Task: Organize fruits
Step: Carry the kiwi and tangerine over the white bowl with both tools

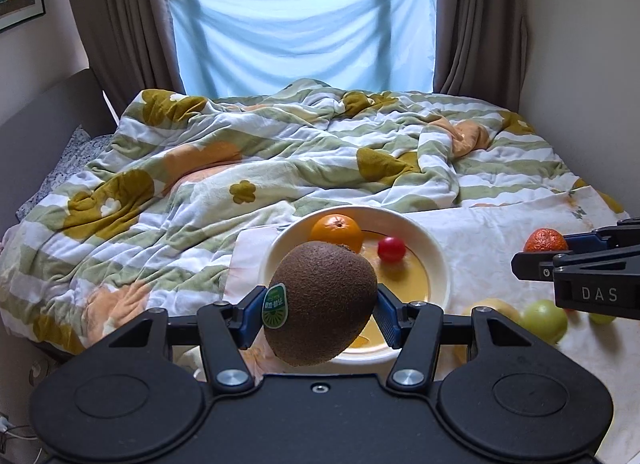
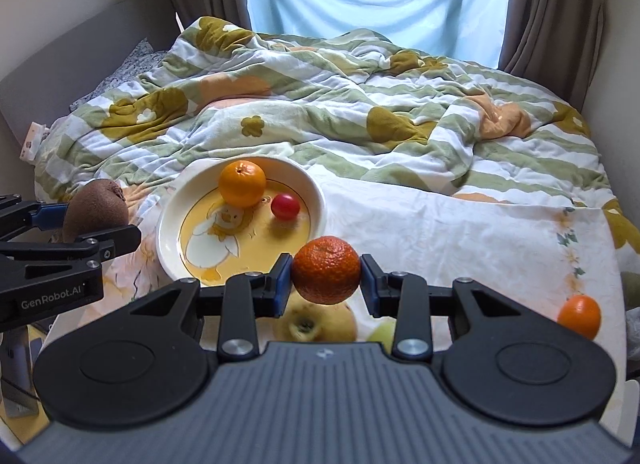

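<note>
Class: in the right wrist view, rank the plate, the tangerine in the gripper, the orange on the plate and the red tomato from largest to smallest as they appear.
1. plate
2. tangerine, though nearness to the camera enlarges it
3. orange
4. red tomato

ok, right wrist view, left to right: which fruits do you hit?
kiwi in the left gripper → orange on the plate → red tomato → mandarin in the right gripper → small orange.

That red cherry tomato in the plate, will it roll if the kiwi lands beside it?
Probably. The cherry tomato looks round and smooth, lying loose on the plate. The raised rim should likely contain it; the orange may block one side.
</note>
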